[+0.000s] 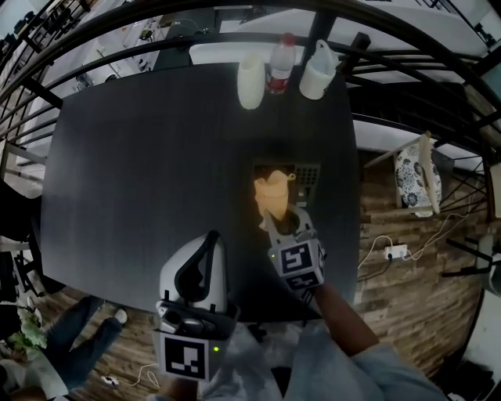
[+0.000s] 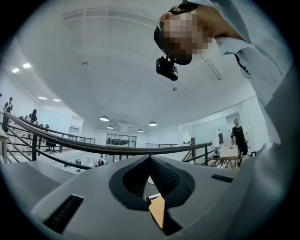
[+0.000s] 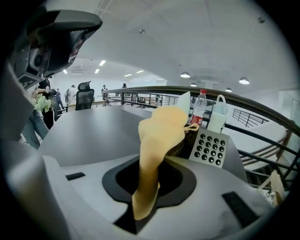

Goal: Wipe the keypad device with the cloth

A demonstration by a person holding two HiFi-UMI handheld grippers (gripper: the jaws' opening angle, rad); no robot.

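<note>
Beside a railing point(image 1: 196, 12), the dark table point(image 1: 141, 172) is carrying the keypad device point(image 1: 308, 174), lying lengthwise toward the bottle point(image 1: 280, 64). The right gripper point(image 1: 286, 222) is clenching the cloth point(image 1: 272, 196); the left gripper point(image 1: 208, 244) is pinching nothing.

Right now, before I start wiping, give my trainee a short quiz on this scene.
1. True or false: the right gripper holds the yellow cloth.
2. Which lies nearer the bottle: A) the keypad device, or B) the left gripper?
3. Fill in: the left gripper's jaws are ____.
Key: 1 true; 2 A; 3 shut.
</note>
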